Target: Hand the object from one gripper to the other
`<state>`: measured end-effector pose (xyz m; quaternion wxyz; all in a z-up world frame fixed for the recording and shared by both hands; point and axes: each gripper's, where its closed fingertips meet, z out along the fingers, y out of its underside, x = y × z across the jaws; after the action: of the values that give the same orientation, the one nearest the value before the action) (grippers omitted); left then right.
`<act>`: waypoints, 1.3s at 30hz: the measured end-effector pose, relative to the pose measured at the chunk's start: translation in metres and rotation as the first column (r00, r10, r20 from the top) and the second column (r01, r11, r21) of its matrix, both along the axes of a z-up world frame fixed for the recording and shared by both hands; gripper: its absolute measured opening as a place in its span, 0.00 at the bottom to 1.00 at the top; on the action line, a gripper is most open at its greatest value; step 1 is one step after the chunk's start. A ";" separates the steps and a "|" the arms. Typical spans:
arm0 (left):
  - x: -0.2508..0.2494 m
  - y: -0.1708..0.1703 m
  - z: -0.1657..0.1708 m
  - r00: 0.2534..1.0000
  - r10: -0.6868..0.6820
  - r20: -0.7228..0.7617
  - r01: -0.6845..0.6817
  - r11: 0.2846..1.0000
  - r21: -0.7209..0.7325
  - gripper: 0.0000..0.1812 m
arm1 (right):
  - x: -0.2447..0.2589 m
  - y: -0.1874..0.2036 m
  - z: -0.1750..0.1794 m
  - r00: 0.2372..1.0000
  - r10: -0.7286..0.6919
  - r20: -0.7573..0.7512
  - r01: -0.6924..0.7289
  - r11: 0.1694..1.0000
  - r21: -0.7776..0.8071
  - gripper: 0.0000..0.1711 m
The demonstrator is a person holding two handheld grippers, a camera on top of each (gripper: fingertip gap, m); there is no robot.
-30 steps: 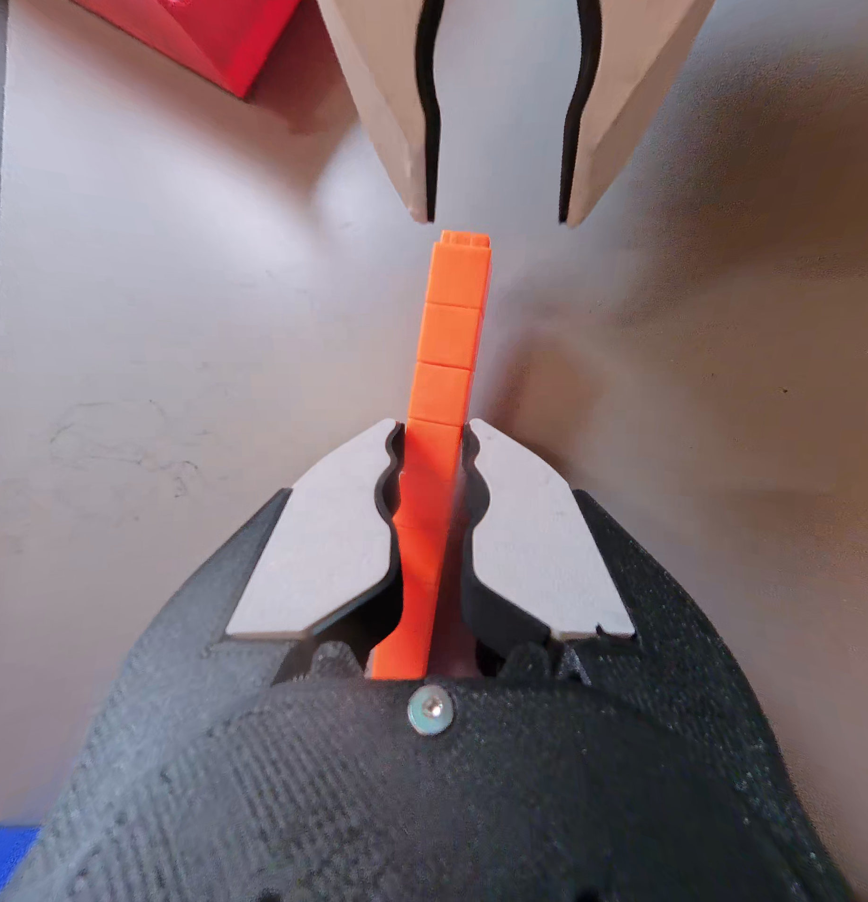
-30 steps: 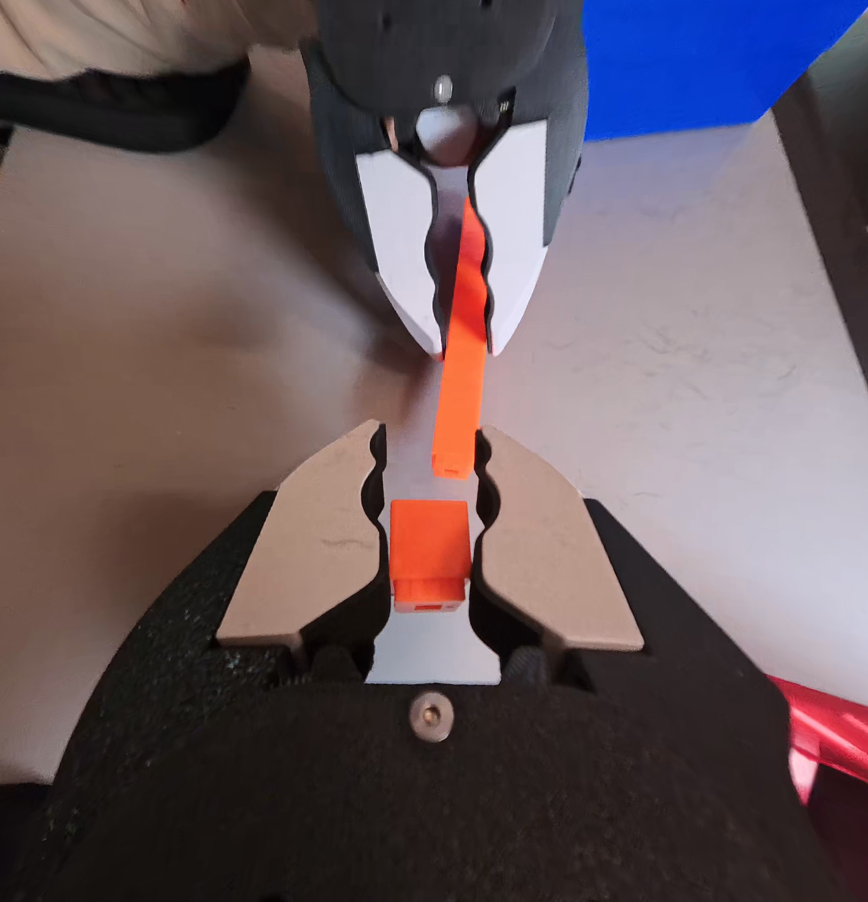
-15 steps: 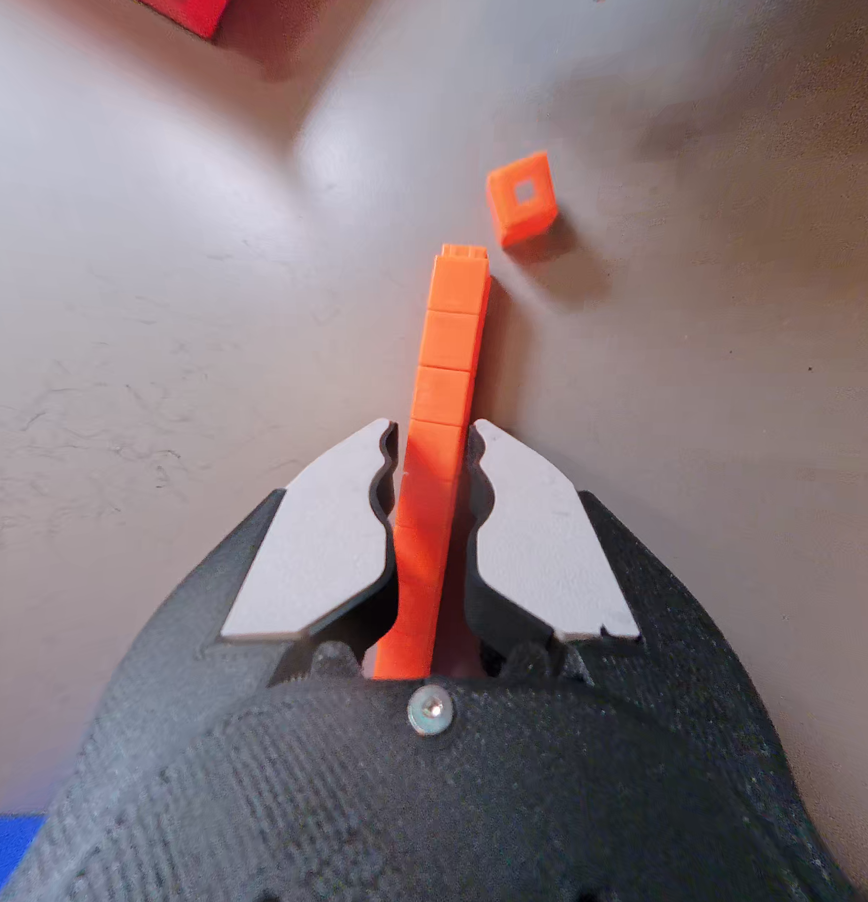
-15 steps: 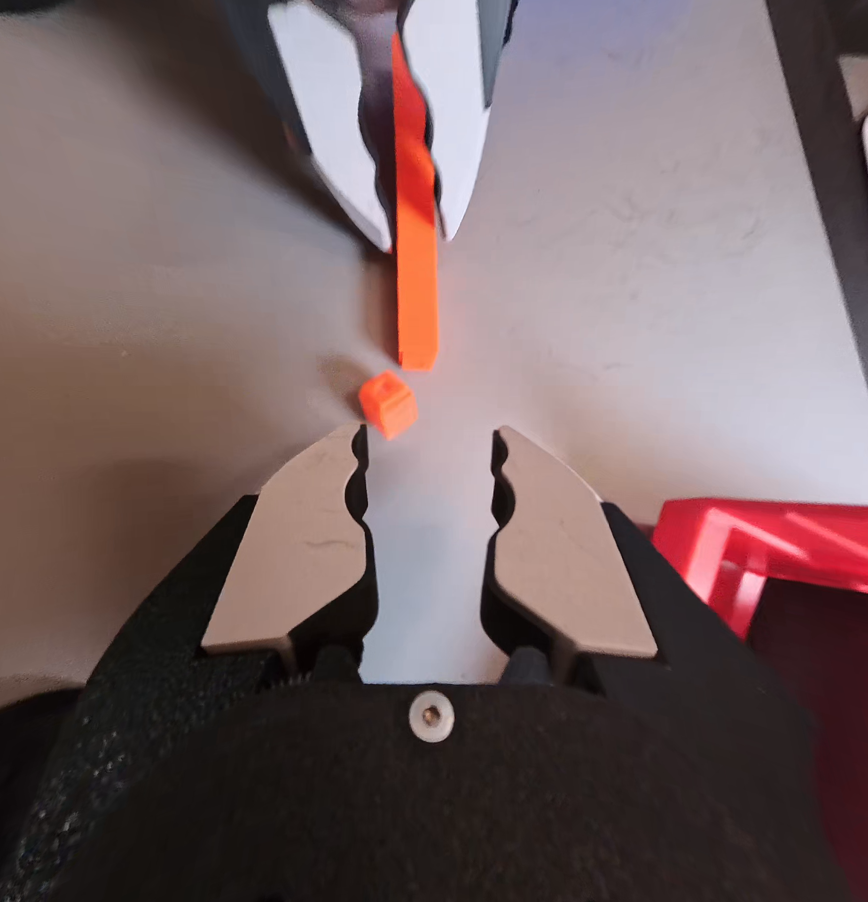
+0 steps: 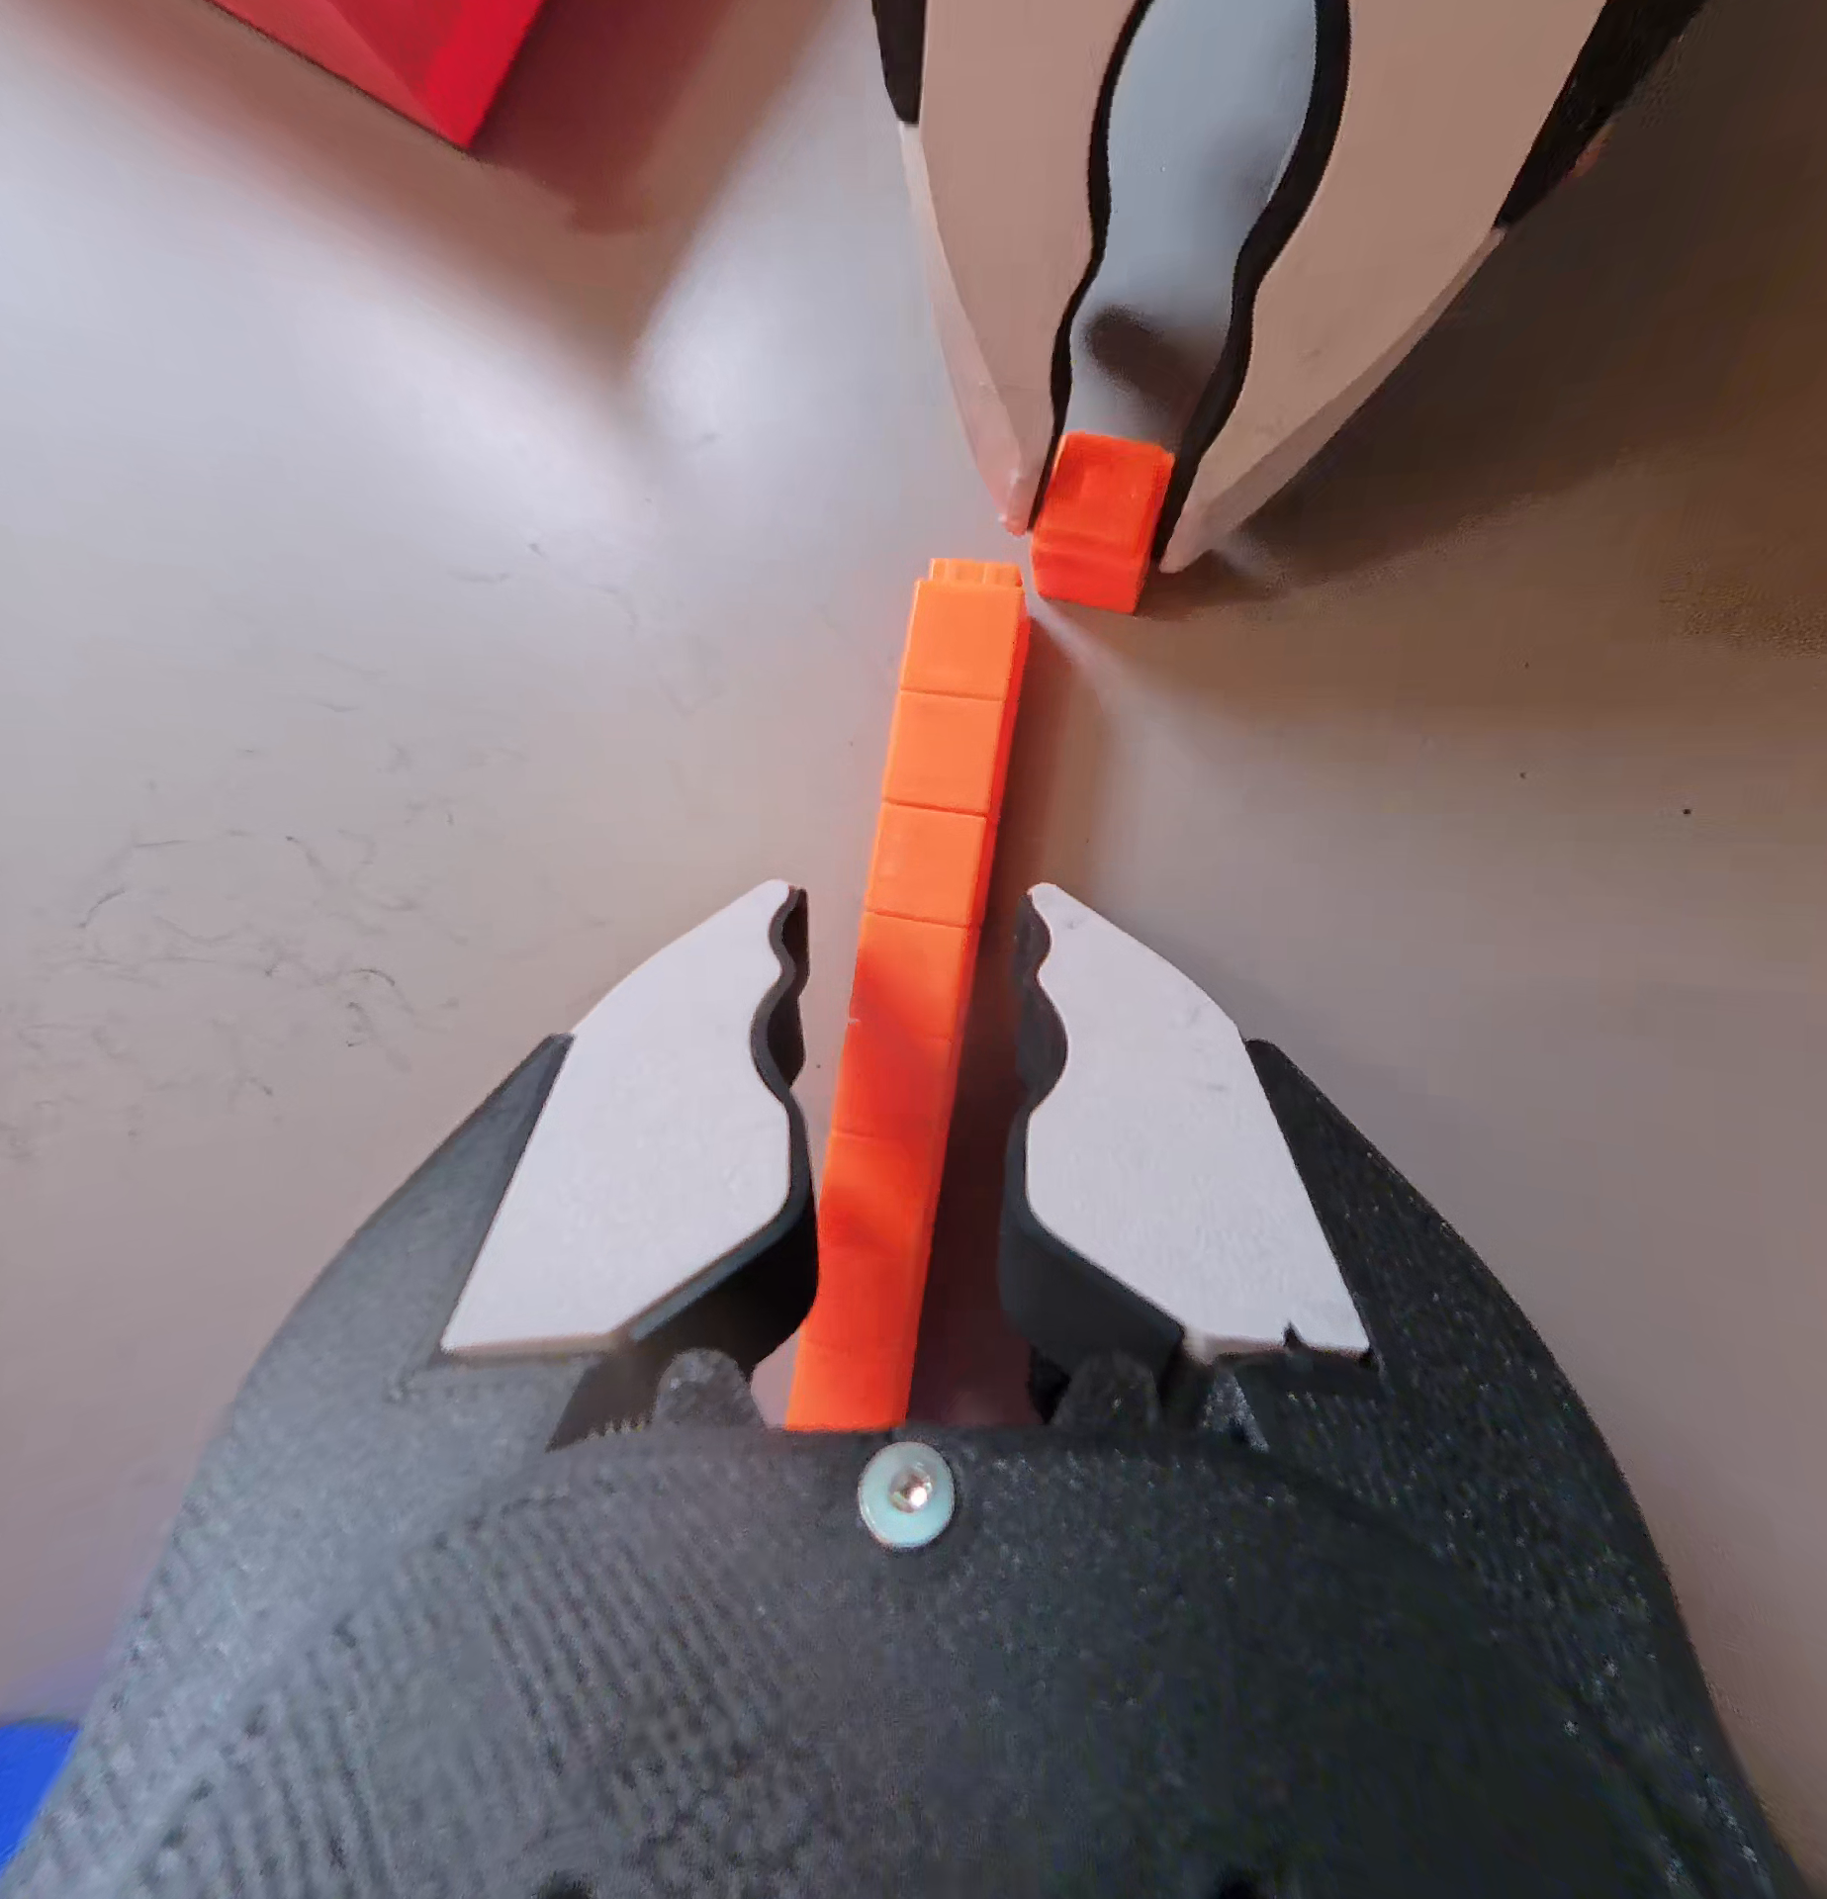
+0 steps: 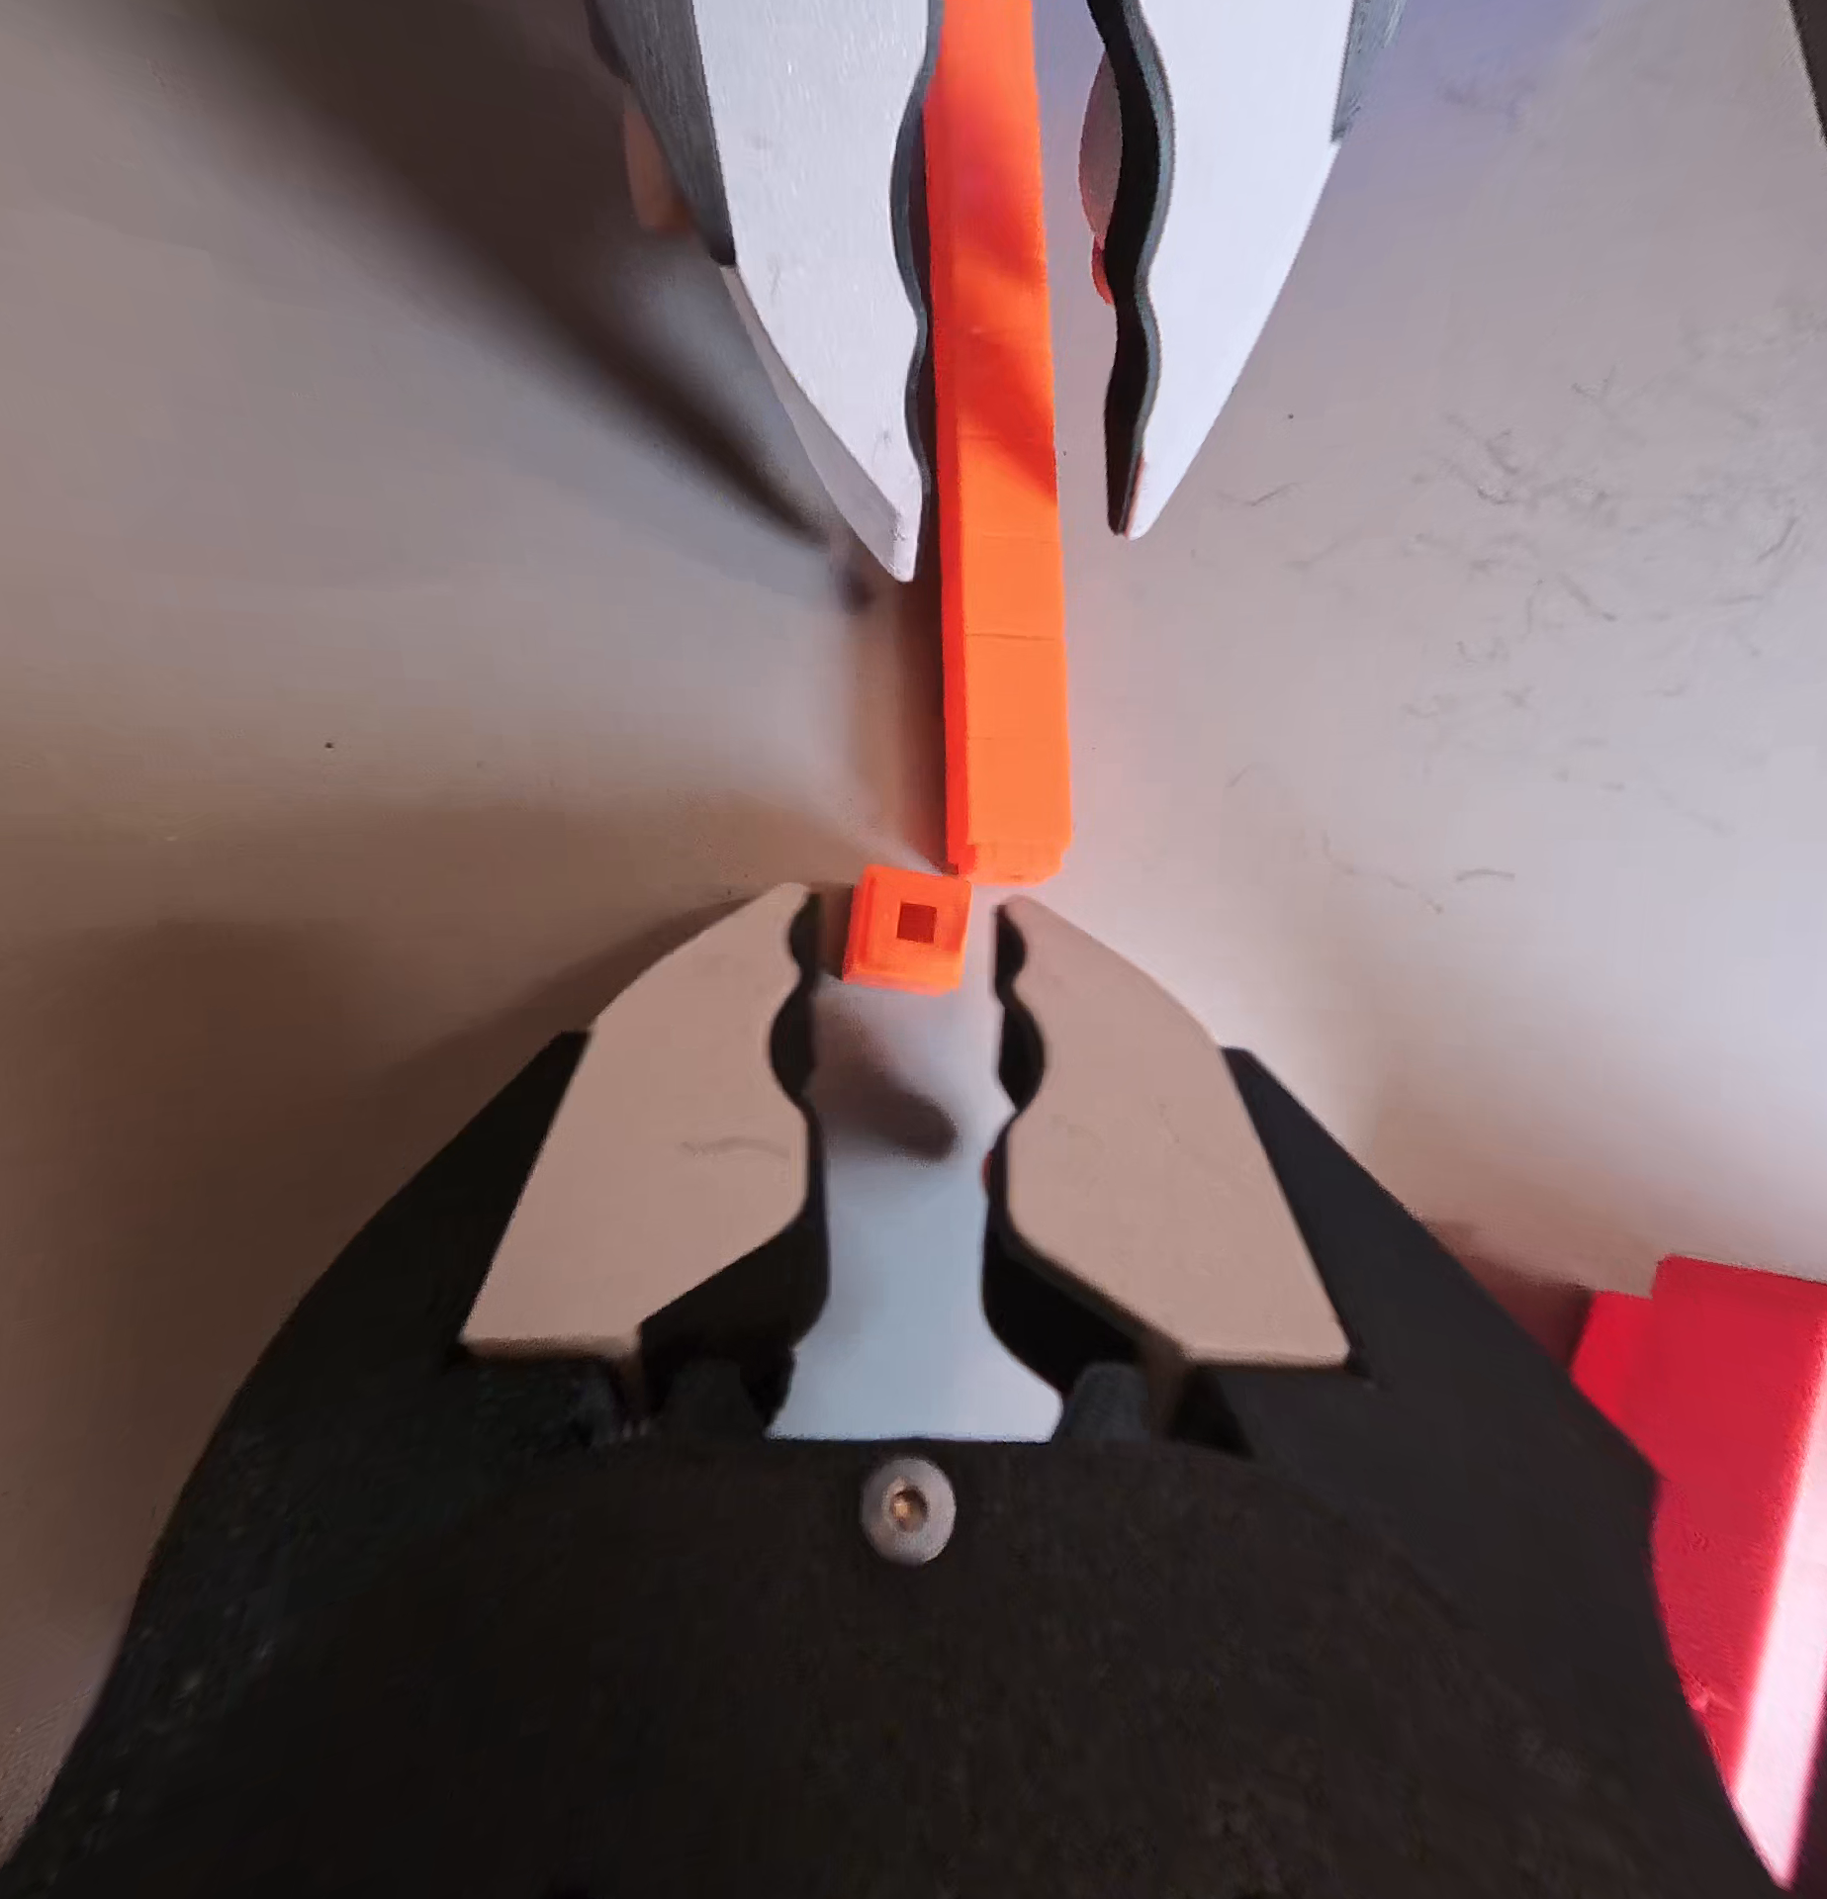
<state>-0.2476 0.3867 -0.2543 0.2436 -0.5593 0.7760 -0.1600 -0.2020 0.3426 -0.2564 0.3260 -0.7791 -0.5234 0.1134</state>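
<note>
the step in hand reads as the right gripper gathering a loose single orange cube off the grey table, right at the tip of the orange cube rod that the left gripper carries; nothing has passed from one gripper to the other. in the left wrist view the rod runs straight out between that gripper's fingers, its near end back at the black body and several cubes reaching past the fingertips; the left finger lies along it while a narrow gap shows at the right one, so the jaws stand narrowly apart and i cannot tell how firmly they pinch. in the right wrist view the right gripper's fingers are spread only about a cube's width, and the cube, its square hole facing the camera, sits at their very tips; the left wrist view shows both tips flanking it closely, the cube low against the table, but whether the pads press it is not clear. the cube lies just beside the rod's studded end, offset to one side, seemingly touching at a corner. the next move likely calls for closing on the cube squarely, then lining its hole up with the rod's end. a red block lies near the right gripper, apart from the work.
</note>
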 end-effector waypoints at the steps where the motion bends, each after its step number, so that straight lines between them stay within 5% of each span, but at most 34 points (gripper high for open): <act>1: 0.001 0.000 -0.002 1.000 -0.001 -0.001 0.001 1.000 0.007 0.22 | 0.001 0.001 -0.002 1.000 -0.006 0.019 0.006 1.000 -0.003 0.12; 4: 0.002 0.001 -0.008 1.000 -0.010 -0.018 0.011 1.000 0.024 0.24 | 0.007 0.000 0.010 0.998 -0.021 -0.058 0.021 1.000 -0.004 0.12; 6: 0.005 0.003 -0.009 0.999 -0.026 -0.028 0.026 0.999 0.025 0.24 | 0.009 0.004 0.038 0.966 -0.040 -0.256 0.052 0.998 0.039 0.12; 9: 0.011 0.001 -0.013 0.998 -0.052 -0.046 0.053 0.999 0.007 0.14 | 0.022 0.016 0.090 0.827 -0.050 -0.560 0.155 0.977 0.143 0.12; 13: 0.022 -0.005 0.002 0.996 -0.077 0.048 0.077 0.997 0.002 0.13 | 0.036 0.019 0.118 0.708 -0.016 -0.706 0.230 0.950 0.209 0.12; 19: 0.031 -0.033 0.072 0.939 -0.075 0.335 0.147 0.970 -0.194 0.12 | 0.022 0.003 0.127 0.658 0.066 -0.750 0.122 0.974 0.193 0.12; 32: 0.027 -0.054 0.087 0.950 -0.019 0.313 0.161 0.886 -0.436 0.12 | 0.012 -0.016 0.141 0.706 0.133 -0.695 0.038 0.974 0.225 0.12; 39: 0.027 -0.061 0.084 0.958 -0.041 0.284 0.161 0.896 -0.414 0.12 | 0.010 -0.019 0.135 0.777 0.112 -0.620 0.016 0.980 0.197 0.12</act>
<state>-0.2206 0.3259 -0.1698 0.2070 -0.5311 0.7091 -0.4149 -0.1919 0.3235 -0.1211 0.5520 -0.6480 -0.4128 0.3239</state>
